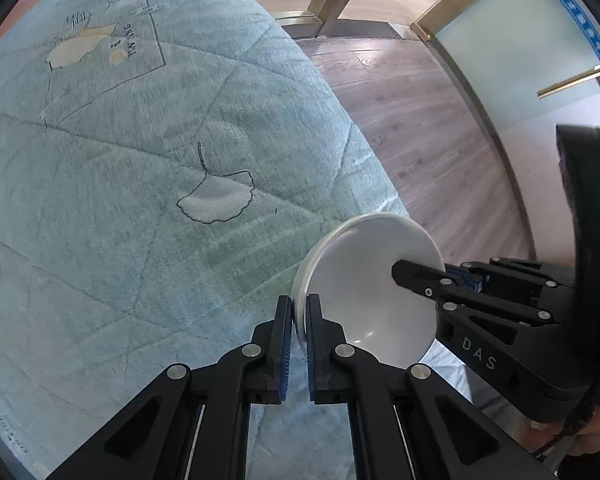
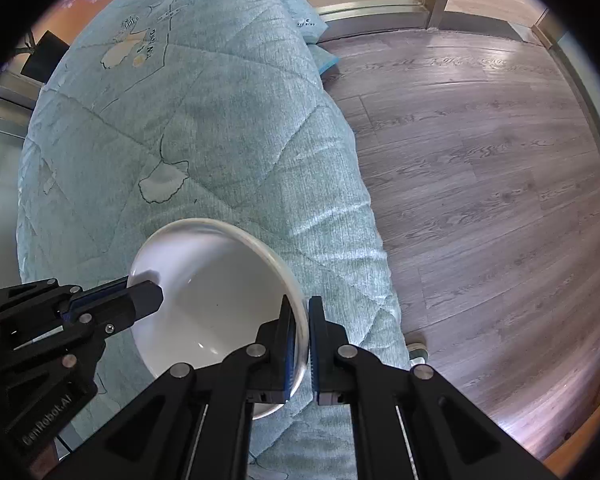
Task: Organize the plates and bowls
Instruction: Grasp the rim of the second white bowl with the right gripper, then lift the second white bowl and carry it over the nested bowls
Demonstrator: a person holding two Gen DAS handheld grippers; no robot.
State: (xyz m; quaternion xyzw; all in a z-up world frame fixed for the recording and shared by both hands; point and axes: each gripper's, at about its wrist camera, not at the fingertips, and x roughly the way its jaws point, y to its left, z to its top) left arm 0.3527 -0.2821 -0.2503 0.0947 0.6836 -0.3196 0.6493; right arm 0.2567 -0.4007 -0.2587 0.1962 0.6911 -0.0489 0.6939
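A white bowl [image 1: 364, 280] rests on a pale blue quilt [image 1: 140, 160], near its right edge. My left gripper [image 1: 299, 309] is shut on the bowl's left rim, which is pinched between its blue pads. My right gripper [image 1: 404, 273] comes in from the right, one finger inside the bowl. In the right wrist view the bowl [image 2: 212, 280] lies left of centre. There my right gripper [image 2: 302, 310] is shut on the bowl's right rim. My left gripper [image 2: 154, 290] clamps the opposite rim, its upper finger over the bowl's inside.
The quilt [image 2: 220, 120] carries leaf drawings and covers a bed or table. Grey wood floor [image 2: 480, 180] lies to the right. A frosted glass door with a gold handle [image 1: 520, 40] stands at the far right. A small caster wheel [image 2: 418, 350] sits beside the quilt's edge.
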